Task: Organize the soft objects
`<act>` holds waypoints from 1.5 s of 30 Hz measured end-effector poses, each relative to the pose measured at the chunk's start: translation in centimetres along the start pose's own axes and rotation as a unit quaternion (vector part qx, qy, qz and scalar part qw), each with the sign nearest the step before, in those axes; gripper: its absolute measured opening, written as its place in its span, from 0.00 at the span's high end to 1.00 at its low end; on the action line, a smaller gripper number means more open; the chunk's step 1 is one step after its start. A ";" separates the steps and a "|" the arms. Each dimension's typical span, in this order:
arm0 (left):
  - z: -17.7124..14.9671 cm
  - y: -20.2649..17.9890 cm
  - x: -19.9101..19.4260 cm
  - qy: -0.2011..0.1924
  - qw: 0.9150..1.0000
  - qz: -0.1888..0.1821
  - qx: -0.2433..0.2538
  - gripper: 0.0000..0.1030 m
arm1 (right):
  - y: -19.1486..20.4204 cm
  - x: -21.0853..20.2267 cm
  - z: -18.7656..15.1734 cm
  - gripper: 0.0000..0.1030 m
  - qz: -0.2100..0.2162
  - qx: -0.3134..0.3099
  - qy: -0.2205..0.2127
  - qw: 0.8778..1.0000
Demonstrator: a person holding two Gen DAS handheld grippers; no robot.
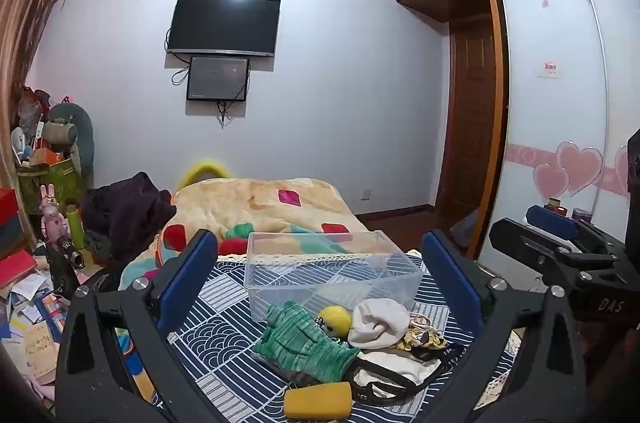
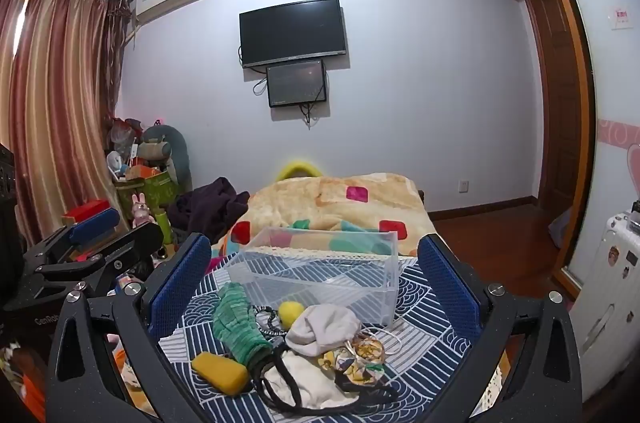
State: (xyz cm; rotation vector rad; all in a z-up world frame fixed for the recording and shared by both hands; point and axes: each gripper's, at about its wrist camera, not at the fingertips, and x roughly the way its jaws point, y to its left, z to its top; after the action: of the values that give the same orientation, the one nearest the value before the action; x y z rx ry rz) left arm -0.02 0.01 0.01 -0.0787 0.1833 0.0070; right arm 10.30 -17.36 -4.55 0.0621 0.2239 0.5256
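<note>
- Left wrist view: the left gripper (image 1: pixel 320 287) has its jaws spread wide and holds nothing; the pile of soft things lies between and just below its two blue pads, on the patterned blue-and-white cloth (image 1: pixel 224 347).
- Nearest the left pad is the green knitted glove (image 1: pixel 304 341), its long axis running from far-left to near-right — cuff toward the camera, as far as I can tell.
- Just right of it sit the small yellow ball (image 1: pixel 335 320) and the white sock (image 1: pixel 378 323); the yellow sponge (image 1: pixel 318 400) lies nearest of all, at the bottom edge.
- Beyond the pile stands the clear plastic box (image 1: pixel 332 267), nothing in it, its near wall close to the glove and ball.
- Right wrist view: the right gripper (image 2: pixel 314 289) is also wide open and free; from here the glove (image 2: pixel 236 323) lies left of centre, the sock (image 2: pixel 324 327) almost dead ahead.
- Judgement: both grippers hover well above the heap — the left is better placed for the glove, the right for the sock, and either carry to the box is a short push away from the camera.
</note>
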 end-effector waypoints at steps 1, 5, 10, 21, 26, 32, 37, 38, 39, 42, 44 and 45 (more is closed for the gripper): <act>0.0 -0.1 0.0 -0.001 1.000 0.000 0.000 0.00 | 0.0 0.0 0.1 0.00 0.000 0.000 0.000 1.000; 0.0 -0.1 0.1 0.000 1.000 0.000 0.000 0.00 | 0.0 0.0 0.1 0.00 0.000 -0.001 0.000 1.000; 0.0 -0.1 0.1 0.001 1.000 0.001 0.001 0.00 | 0.1 0.0 -0.1 0.00 0.000 -0.001 -0.001 1.000; 0.5 -0.8 0.0 0.003 1.000 -0.002 -0.001 0.00 | 0.2 -0.1 0.3 0.00 0.003 -0.001 -0.001 1.000; 0.3 -0.5 0.1 0.003 1.000 -0.003 -0.004 0.00 | 0.2 0.0 0.2 0.00 0.003 -0.001 -0.001 1.000; -0.1 0.0 0.4 0.007 1.000 -0.008 -0.005 0.00 | 0.3 -0.3 0.2 0.00 0.002 0.000 -0.003 1.000; -0.2 0.1 0.7 0.010 1.000 -0.008 -0.005 0.00 | 0.3 -0.2 0.1 0.00 0.000 0.002 -0.007 1.000; -0.2 0.1 0.7 0.012 1.000 -0.008 -0.008 0.00 | 0.2 -0.2 0.0 0.00 0.000 0.003 -0.007 1.000; -0.3 0.1 0.7 0.011 1.000 -0.008 -0.008 0.00 | 0.2 -0.1 0.0 0.00 0.000 0.004 -0.006 1.000; -0.4 0.1 0.9 0.011 1.000 -0.008 -0.007 0.00 | 0.0 0.2 -0.2 0.00 0.002 0.006 -0.004 1.000; -0.5 0.2 1.0 0.010 1.000 -0.008 -0.013 0.00 | -0.1 0.2 -0.4 0.00 0.004 0.008 -0.003 1.000; -0.6 0.2 1.1 0.007 1.000 -0.007 -0.011 0.00 | -0.1 0.4 -0.5 0.00 0.003 0.008 -0.001 1.000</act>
State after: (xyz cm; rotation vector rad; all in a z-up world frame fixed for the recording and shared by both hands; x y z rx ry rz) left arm 0.92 0.14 -0.81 -0.1018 0.1969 -0.0065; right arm 10.63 -17.25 -5.10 0.0802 0.2254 0.5305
